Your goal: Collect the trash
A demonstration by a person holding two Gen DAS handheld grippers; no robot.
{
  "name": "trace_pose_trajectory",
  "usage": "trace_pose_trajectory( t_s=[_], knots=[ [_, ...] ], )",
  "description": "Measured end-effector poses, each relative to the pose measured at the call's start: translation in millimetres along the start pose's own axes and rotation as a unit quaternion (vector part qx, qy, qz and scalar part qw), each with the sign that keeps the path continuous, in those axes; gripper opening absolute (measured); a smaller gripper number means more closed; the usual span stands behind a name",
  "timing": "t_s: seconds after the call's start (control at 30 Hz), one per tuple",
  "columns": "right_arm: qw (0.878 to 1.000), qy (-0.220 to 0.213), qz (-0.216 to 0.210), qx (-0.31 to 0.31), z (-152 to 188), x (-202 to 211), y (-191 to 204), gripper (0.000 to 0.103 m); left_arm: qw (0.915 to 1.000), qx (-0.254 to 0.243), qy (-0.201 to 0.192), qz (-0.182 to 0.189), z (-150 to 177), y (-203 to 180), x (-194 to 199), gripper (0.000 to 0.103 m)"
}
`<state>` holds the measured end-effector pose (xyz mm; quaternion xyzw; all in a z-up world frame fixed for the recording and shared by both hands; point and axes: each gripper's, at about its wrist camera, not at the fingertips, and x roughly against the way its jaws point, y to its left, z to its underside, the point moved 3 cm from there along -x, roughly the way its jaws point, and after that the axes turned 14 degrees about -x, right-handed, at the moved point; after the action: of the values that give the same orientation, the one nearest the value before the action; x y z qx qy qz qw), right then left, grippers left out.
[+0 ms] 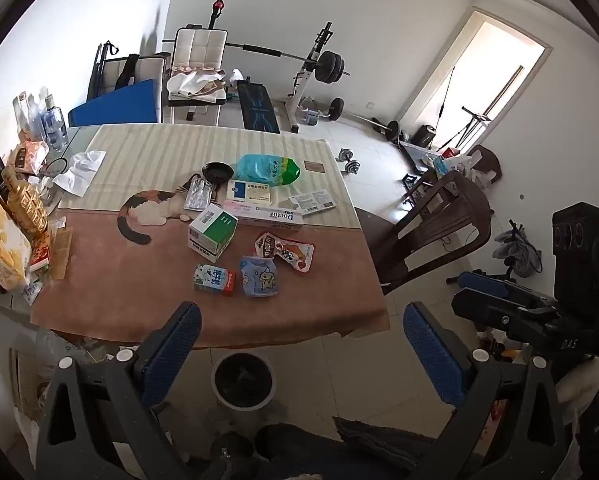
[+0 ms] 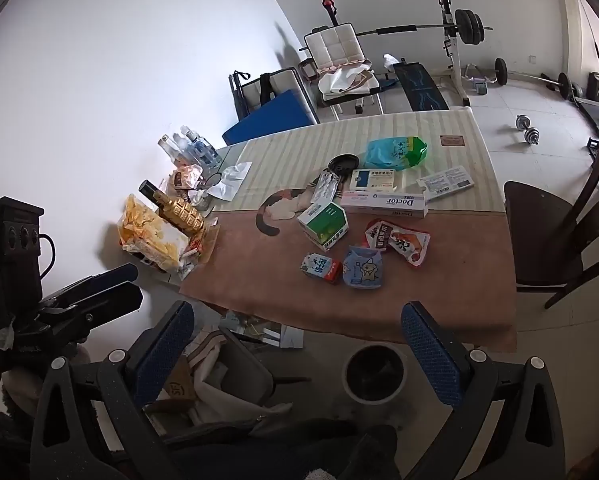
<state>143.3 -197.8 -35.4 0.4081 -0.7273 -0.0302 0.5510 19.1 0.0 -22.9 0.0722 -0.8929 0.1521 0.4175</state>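
Note:
Trash lies on the table [image 1: 139, 280]: a small milk carton [image 1: 214, 279] [image 2: 321, 267], a blue cartoon pouch [image 1: 260, 277] [image 2: 362, 267], a red snack wrapper [image 1: 285, 251] [image 2: 398, 241], a green-and-white box [image 1: 212, 227] [image 2: 325, 224], a long "Doctor" box [image 1: 265, 215] [image 2: 385, 201] and a blue-green bag [image 1: 268, 169] [image 2: 396, 152]. A round bin [image 1: 243, 380] [image 2: 374, 372] stands on the floor below the table's near edge. My left gripper [image 1: 299, 356] is open and empty above the bin. My right gripper [image 2: 295, 356] is open and empty near the table edge.
Bottles [image 1: 23, 200], a chip bag [image 2: 151, 236] and clutter line the table's left side by the wall. A dark wooden chair [image 1: 431, 224] [image 2: 555, 216] stands right of the table. A weight bench and dumbbells [image 1: 349, 162] sit beyond. A folding chair [image 2: 227, 376] with papers is under the left corner.

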Motion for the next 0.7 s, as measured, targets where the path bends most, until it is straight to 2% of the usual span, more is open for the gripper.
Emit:
trace_pose_trajectory(
  t_s=[0.7],
  knots=[
    [1.0,0.007,0.001,-0.003,5.3,-9.5,2.5,0.103,0.9999,0.006,0.001,0.009,4.3,0.5,-1.0,0.103]
  ],
)
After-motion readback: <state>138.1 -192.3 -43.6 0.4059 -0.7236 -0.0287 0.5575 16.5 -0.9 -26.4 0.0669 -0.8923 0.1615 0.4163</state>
